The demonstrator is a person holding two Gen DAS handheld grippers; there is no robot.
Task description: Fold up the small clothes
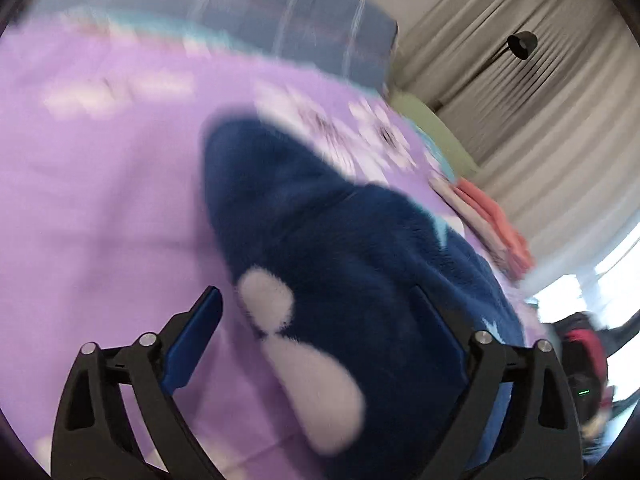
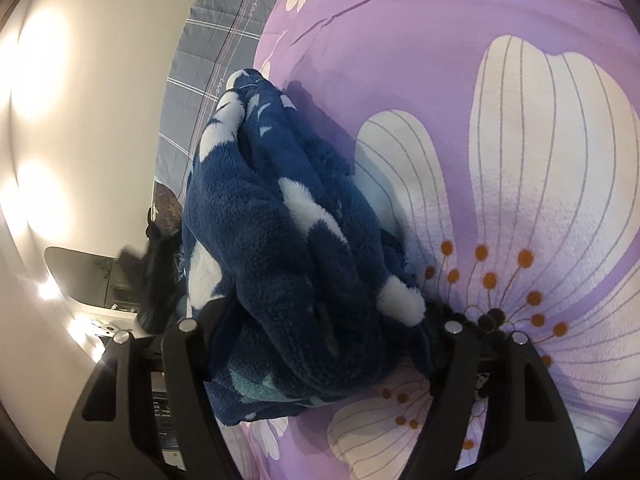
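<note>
A dark blue fleece garment [image 1: 328, 240] with white patches lies bunched on a purple flowered bedsheet [image 1: 100, 200]. My left gripper [image 1: 320, 320] is open, its blue pads [image 1: 196, 344] spread wide around the near end of the fleece without closing on it. In the right wrist view the same fleece garment [image 2: 280, 240] is piled up between the jaws of my right gripper [image 2: 320, 332]. The fingers press into the bundle from both sides and hold it above the sheet [image 2: 520, 160].
A stack of pink and white folded clothes [image 1: 492, 224] and a green item [image 1: 436, 128] lie at the sheet's far right edge. A grey-blue plaid quilt [image 1: 312, 20] lies beyond the sheet. Grey curtains [image 1: 540, 100] and a bright window are at the right.
</note>
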